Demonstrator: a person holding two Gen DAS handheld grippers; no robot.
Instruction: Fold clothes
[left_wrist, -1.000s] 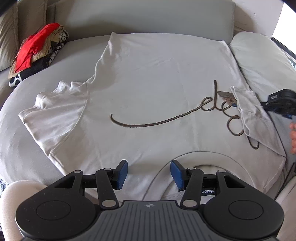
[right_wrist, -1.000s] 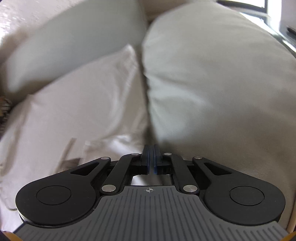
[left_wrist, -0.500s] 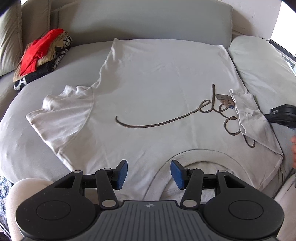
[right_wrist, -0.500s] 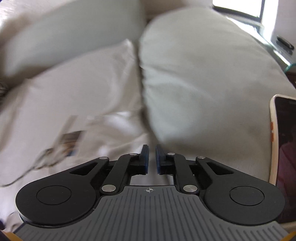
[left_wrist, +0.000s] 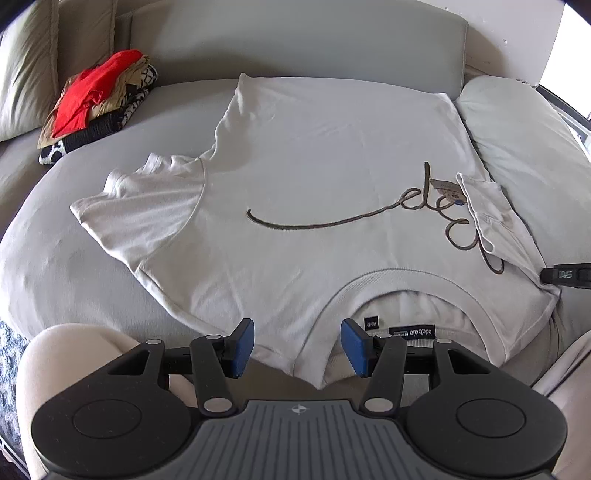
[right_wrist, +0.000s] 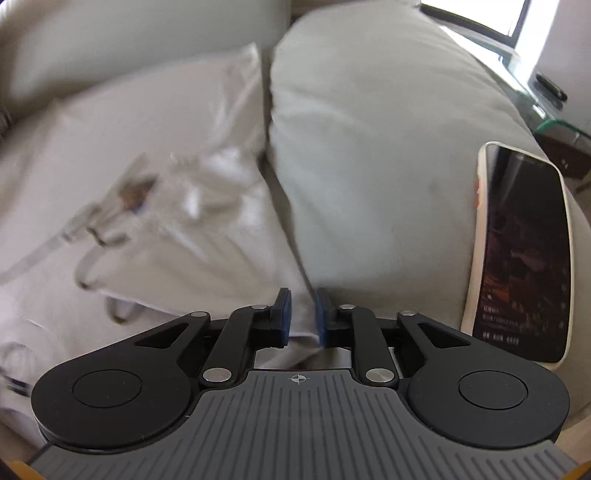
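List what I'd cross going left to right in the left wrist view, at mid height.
Stack of folded clothes → spread left sleeve → script lettering on the white T-shirt → folded-in right sleeve → grey cushion.

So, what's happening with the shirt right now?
Left gripper open at the collar. Right gripper open, holding nothing. White script-print T-shirt flat, one sleeve folded in. Cream-cased phone alongside.

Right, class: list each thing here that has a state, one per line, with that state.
White T-shirt: spread flat, right sleeve folded in, left sleeve out.
Clothes pile: stacked on the sofa.
Phone: screen lit, on the cushion.
Left gripper: open.
Right gripper: slightly open, empty.
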